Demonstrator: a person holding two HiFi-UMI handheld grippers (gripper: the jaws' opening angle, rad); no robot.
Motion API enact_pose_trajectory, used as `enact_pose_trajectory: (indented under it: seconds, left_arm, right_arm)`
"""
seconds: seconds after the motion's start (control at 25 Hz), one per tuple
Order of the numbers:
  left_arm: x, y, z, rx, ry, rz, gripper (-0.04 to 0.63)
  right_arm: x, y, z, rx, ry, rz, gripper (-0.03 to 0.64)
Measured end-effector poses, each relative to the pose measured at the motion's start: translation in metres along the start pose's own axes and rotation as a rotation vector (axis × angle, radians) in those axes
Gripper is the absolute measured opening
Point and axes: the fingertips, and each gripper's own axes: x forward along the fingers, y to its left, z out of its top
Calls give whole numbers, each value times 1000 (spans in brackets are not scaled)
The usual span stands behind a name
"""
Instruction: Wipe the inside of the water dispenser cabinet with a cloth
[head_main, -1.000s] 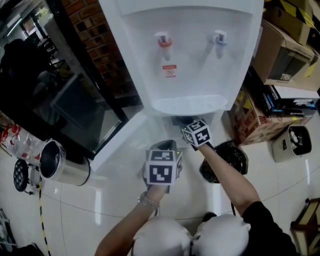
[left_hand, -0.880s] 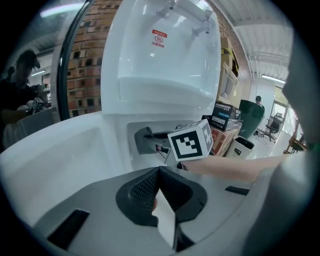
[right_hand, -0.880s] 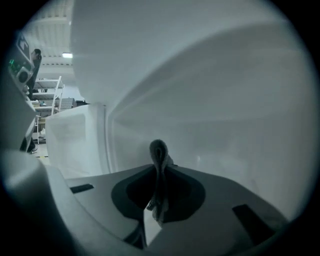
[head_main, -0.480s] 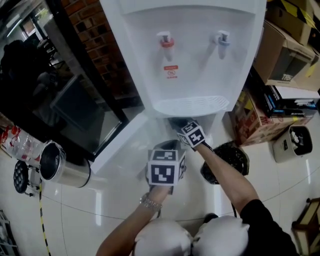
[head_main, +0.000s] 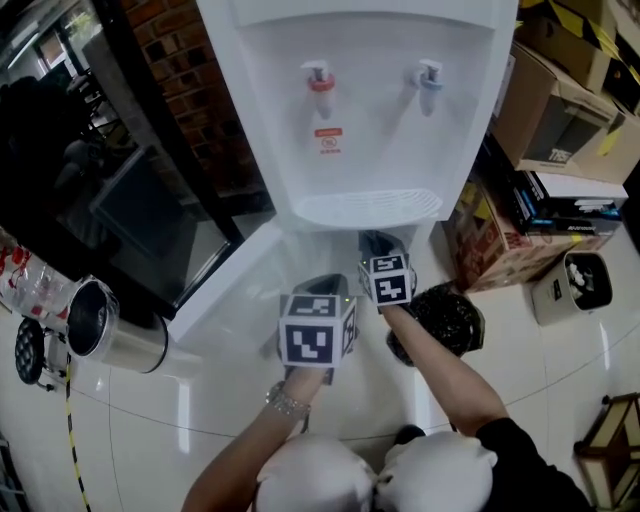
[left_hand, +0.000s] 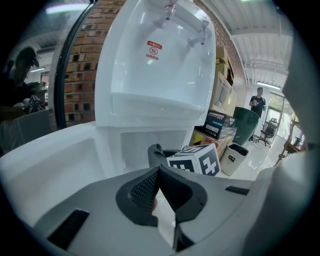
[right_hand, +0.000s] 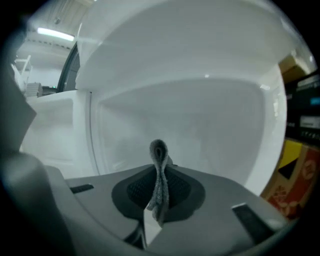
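- Two arms reach forward from the bottom of the head view, one hand-held gripper in each.
- The left forearm, with one bracelet (head_main: 286, 401) at the wrist, is bent and held low. It keeps the left gripper (left_hand: 159, 172) short of the cabinet, just beside the open door's free edge.
- The left gripper's jaws are pressed together, with nothing between them.
- The right arm is stretched further out and carries the right gripper (right_hand: 159, 180) to the cabinet's front edge, below the drip tray (head_main: 370, 207).
- The right gripper's jaws are clamped on one grey cloth (right_hand: 159, 155). A folded loop of it stands up past the jaw tips.
- The cloth faces the white inner wall of the cabinet (right_hand: 200, 120); whether it touches that wall cannot be told.
- One cabinet door (head_main: 235, 285) hangs open to the left.
- One black bag (head_main: 445, 318) sits on the floor by the cabinet's right corner.
- One steel bin (head_main: 100, 325) stands well to the left.
- One white water dispenser (head_main: 370, 130) rises above, with two taps: a red tap (head_main: 320, 78) on the left and a blue tap (head_main: 430, 75) on the right.
- Several cardboard boxes (head_main: 555, 120) are stacked beyond its right side.
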Motion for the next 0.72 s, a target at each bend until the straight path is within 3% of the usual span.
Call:
enact_pose_trajectory:
  seconds: [0.2, 0.4, 0.52, 0.72]
  left_arm:
    - [-6, -5, 3, 4, -9, -9, 2]
    - [-13, -8, 9, 6, -27, -11, 2]
    - [-15, -9, 11, 9, -33, -16, 2]
    - [-18, -13, 12, 11, -35, -24, 2]
  right_arm:
    - [-31, -31, 32, -21, -64, -238, 21]
    - [-41, -65, 15, 24, 0, -382, 21]
    - [-36, -76, -23, 87, 95, -389, 21]
    - [-27, -59, -74, 188, 225, -273, 21]
